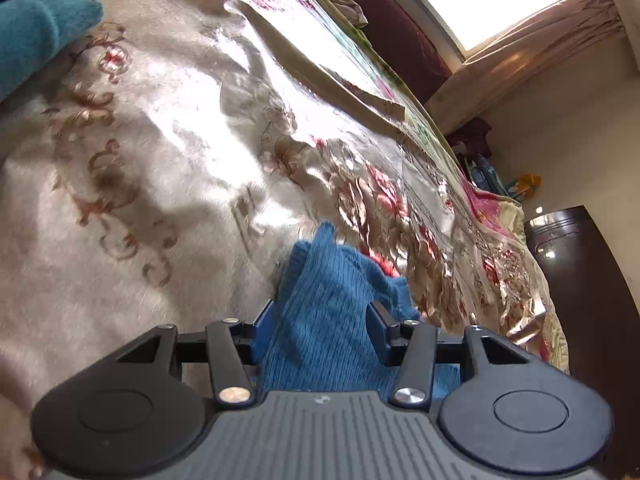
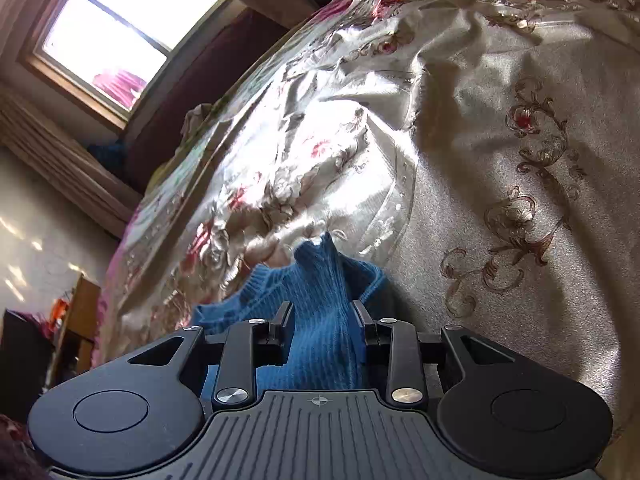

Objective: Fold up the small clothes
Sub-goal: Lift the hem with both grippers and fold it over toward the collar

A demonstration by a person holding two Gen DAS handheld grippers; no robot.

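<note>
2 grippers each clamp a bunch of the same blue knit garment (image 1: 332, 300) at the lower centre of their frames: the left gripper (image 1: 324, 312) and the right gripper (image 2: 322, 312), jaws closed on cloth. Behind lies a floral bedspread (image 1: 168, 152); a teal knit piece (image 1: 36, 32) sits upper left.

**Black two-finger tools on ribbed grey bodies**

The left tool (image 1: 324, 312) has a grey ribbed body with a small round crosshair mark, two black rounded lobes with circular discs, black link bars pinned by silver screws, and blue finger pads (image 1: 266, 330). The right tool (image 2: 322, 316) shares the same build, with black fingers (image 2: 362, 316). Bare skin shows at the left view's lower corner.
</note>
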